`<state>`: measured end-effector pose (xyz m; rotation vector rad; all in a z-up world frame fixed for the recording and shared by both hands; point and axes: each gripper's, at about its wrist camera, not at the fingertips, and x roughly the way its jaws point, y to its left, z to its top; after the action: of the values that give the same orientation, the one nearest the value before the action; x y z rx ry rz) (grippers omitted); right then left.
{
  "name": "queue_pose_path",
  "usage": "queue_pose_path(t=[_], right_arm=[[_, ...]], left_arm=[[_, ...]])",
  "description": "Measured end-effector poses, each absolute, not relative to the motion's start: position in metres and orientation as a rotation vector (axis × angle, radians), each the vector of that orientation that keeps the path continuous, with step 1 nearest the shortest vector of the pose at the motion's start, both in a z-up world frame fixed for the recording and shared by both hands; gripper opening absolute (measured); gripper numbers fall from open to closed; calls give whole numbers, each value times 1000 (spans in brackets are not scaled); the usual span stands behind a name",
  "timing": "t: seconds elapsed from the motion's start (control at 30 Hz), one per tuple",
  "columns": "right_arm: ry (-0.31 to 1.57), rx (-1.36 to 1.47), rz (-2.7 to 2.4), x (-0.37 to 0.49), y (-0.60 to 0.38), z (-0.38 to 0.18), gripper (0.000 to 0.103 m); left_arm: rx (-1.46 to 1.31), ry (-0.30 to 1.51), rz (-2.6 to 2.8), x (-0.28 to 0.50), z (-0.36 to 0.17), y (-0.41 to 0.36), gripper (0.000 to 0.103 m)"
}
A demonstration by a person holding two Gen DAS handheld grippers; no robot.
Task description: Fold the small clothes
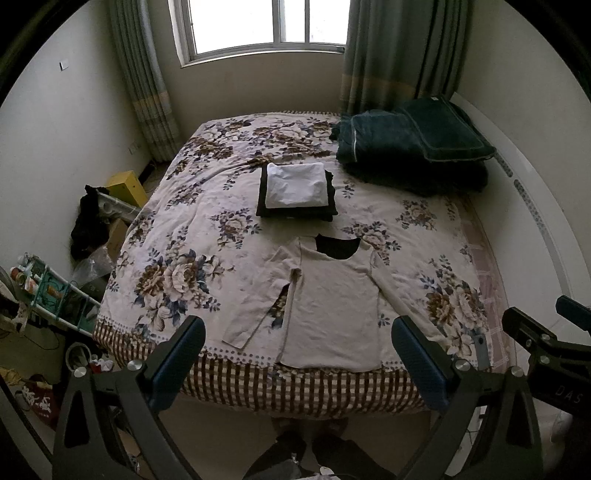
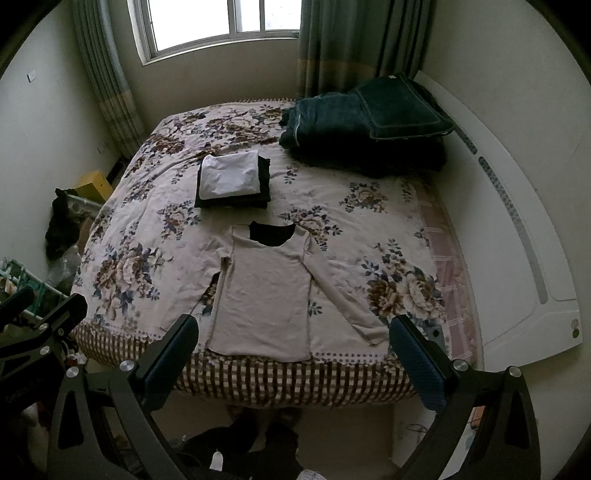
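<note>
A small beige long-sleeved shirt (image 1: pixel 332 306) lies flat on the floral bedspread (image 1: pixel 192 229), hem at the bed's near edge, dark neck opening facing away. It also shows in the right wrist view (image 2: pixel 266 295). Behind it sits a stack of folded clothes (image 1: pixel 297 190), white on top of black, also seen in the right wrist view (image 2: pixel 231 181). My left gripper (image 1: pixel 299 350) is open and empty, held above the near edge over the shirt's hem. My right gripper (image 2: pixel 293 345) is open and empty, likewise above the hem. The right gripper's body shows at the left wrist view's right edge (image 1: pixel 546 339).
A dark green folded quilt and pillow (image 1: pixel 413 151) lie at the bed's far right. A white headboard (image 2: pixel 517 206) runs along the right. Clutter, a rack and a yellow box (image 1: pixel 125 188) fill the floor left of the bed. A window (image 1: pixel 258 26) is behind.
</note>
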<state>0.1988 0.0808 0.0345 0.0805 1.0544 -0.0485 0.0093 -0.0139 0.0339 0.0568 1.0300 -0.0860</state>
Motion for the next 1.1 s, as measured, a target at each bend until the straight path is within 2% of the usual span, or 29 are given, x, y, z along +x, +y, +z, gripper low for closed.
queue_pose_path(t=[0.43,0.57,0.8,1.1], right_arm=[[1060,118,-54,204,99,42,103],[1071,207,-67,221,87,15,103],[1158,471,-261,257,-5,-106,103],[1270,850,-485,267,-192,-336,103]], left_arm=[[63,1025,-87,17,32,-9,103],[98,980,-44,41,6,-2,103],[151,1026,18,102,-107,0,103],[182,1203,148,157,-254,-44,103]])
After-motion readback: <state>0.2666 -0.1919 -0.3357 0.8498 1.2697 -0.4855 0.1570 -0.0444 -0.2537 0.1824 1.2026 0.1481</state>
